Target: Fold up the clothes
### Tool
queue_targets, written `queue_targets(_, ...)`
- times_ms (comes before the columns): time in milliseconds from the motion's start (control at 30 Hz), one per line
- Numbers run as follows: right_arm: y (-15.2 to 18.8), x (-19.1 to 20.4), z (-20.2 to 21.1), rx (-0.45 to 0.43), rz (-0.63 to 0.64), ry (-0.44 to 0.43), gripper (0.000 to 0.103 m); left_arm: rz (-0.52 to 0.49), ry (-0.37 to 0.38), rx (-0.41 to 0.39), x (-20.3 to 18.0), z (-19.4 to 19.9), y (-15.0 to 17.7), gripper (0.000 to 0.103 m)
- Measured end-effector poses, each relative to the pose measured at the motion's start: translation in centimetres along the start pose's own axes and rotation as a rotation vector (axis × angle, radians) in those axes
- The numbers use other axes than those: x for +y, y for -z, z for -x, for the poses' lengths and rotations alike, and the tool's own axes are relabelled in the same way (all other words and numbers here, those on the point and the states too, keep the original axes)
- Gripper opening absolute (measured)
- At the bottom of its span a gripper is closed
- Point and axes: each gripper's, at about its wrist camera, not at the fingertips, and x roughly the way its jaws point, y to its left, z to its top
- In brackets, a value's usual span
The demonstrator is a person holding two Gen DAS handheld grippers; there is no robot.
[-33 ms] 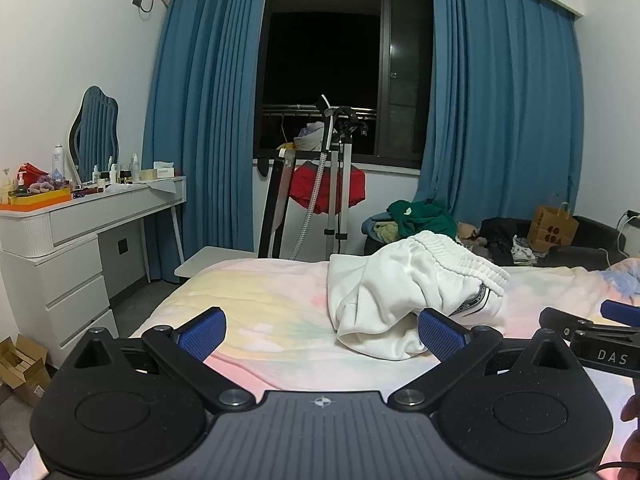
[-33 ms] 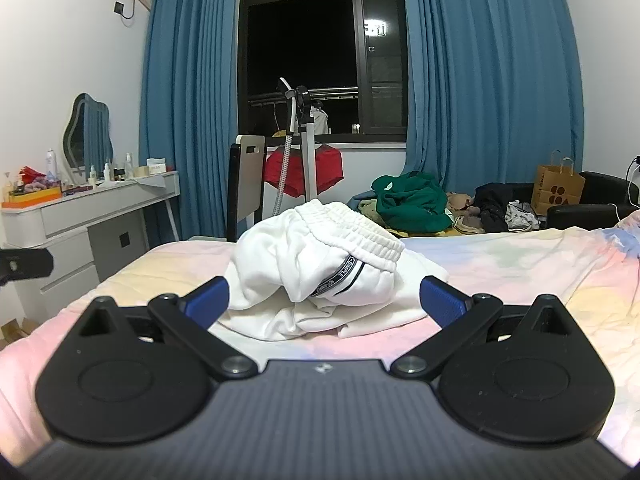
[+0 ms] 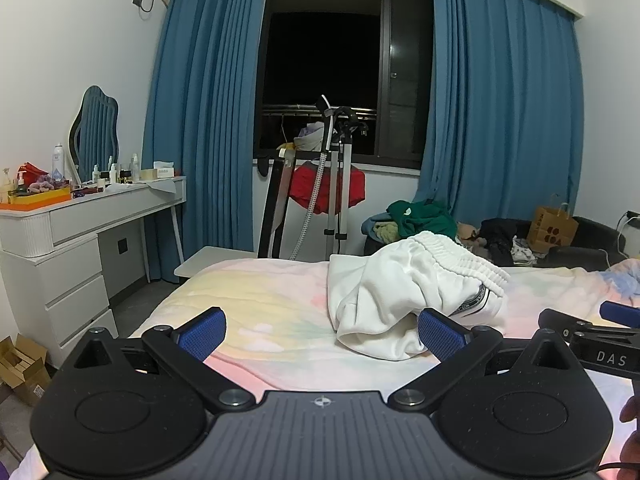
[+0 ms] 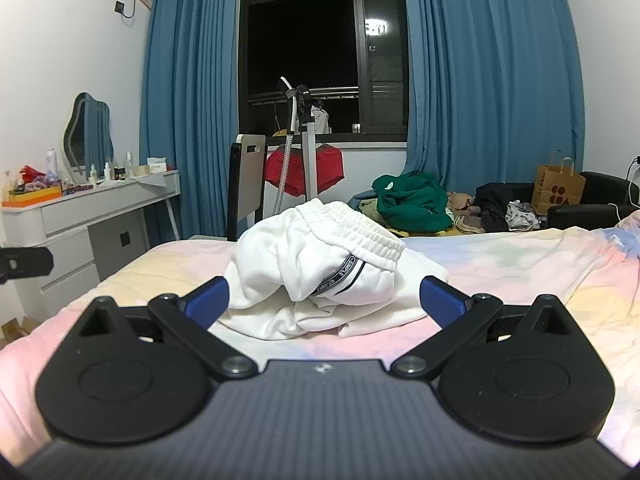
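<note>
A crumpled pair of white sweatpants [image 3: 412, 292] with a ribbed elastic waistband lies in a heap on the pastel bedsheet [image 3: 260, 300]. My left gripper [image 3: 320, 332] is open just above the sheet, and its right blue pad touches or nearly touches the heap's near left edge. In the right wrist view the sweatpants [image 4: 320, 276] sit straight ahead. My right gripper [image 4: 324, 302] is open, with its pads on either side of the heap's near edge and nothing held. The right gripper [image 3: 588, 320] also shows at the right edge of the left wrist view.
A white dressing table [image 3: 80, 248] with bottles and a mirror stands on the left, with cardboard boxes [image 3: 20, 364] on the floor. Beyond the bed are a garment steamer stand [image 3: 336, 184], a green clothes pile [image 3: 420, 216] and a paper bag [image 3: 552, 226].
</note>
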Motion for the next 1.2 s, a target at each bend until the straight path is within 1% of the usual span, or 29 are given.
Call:
queue_targets(200,0.1,-0.1,0.0,-0.016,0.018,0.007,0.103,-0.004,-0.016,0.031,0.0,-1.0,0.1,0.103)
queue_targets(400,0.3,0.1,-0.4,-0.009,0.017,0.018,0.103,-0.025,-0.021,-0.016,-0.4,-0.8,0.8,0.103)
queue_targets(667,-0.4,-0.6,0.3,-0.028,-0.011,0.010,0.103,-0.005,0.000,-0.034,-0.1,-0.8,0.8,0.103)
queue_targets(900,-0.8,-1.3,0.9,-0.062,-0.020,0.040,0.103,0.000,0.001,-0.033,-0.2,-1.1,1.4,0.103)
queue_targets(1000,-1.0,-1.9,1.3,-0.077,-0.040,0.028,0.103,0.005,-0.009,-0.023,-0.3,-1.3,1.5,0.103)
queue_targets(1200,-1.0,-2.2,1.3,-0.061,-0.065,-0.018,0.103,0.019,-0.018,-0.029,-0.6,-0.8,1.5,0.103)
